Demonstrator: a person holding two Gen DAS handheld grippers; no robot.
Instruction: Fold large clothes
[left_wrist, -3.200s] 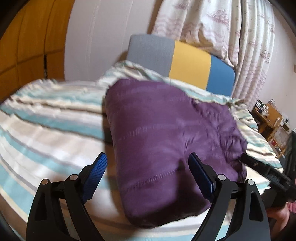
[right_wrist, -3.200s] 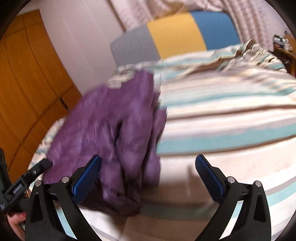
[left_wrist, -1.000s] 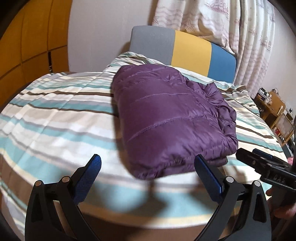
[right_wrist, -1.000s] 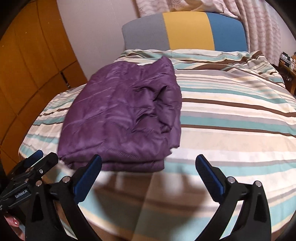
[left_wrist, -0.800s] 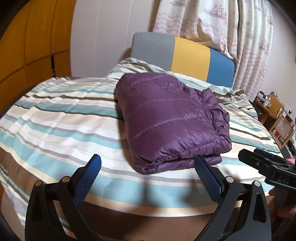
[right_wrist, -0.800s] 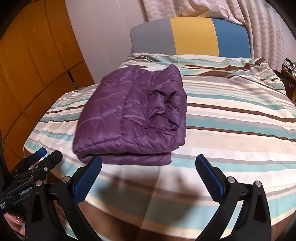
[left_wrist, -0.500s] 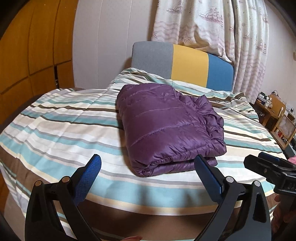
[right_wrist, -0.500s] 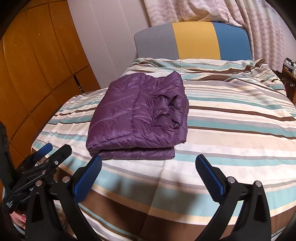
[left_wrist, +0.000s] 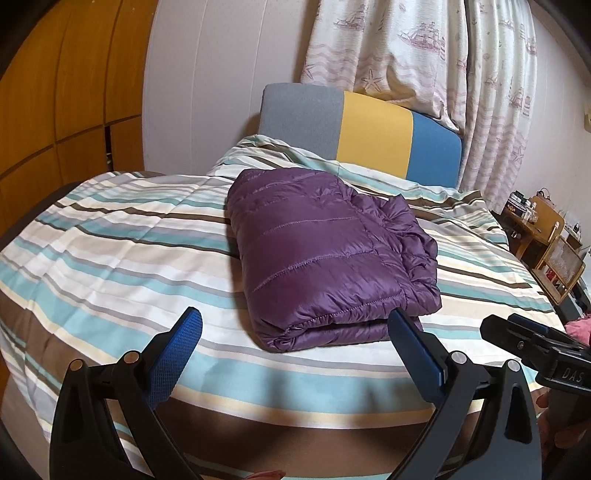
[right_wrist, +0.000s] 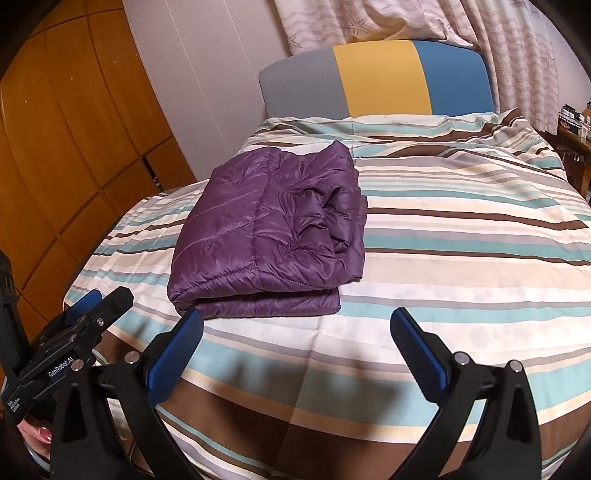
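A purple quilted puffer jacket (left_wrist: 325, 254) lies folded into a thick rectangle on the striped bedspread (left_wrist: 122, 251); it also shows in the right wrist view (right_wrist: 273, 229). My left gripper (left_wrist: 295, 325) is open and empty, held back from the jacket's near edge above the bed's foot. My right gripper (right_wrist: 295, 325) is open and empty, also short of the jacket. Each gripper shows at the edge of the other's view: the right one (left_wrist: 532, 343) and the left one (right_wrist: 81, 325).
A grey, yellow and blue headboard (left_wrist: 362, 140) stands at the far end under patterned curtains (left_wrist: 424, 55). Wooden wardrobe doors (right_wrist: 66, 129) line the left side. A wooden side table (left_wrist: 543, 229) with clutter stands at the right.
Both grippers have drawn back from the folded jacket toward the foot of the bed, so the jacket looks smaller and farther away. Both stayed open.
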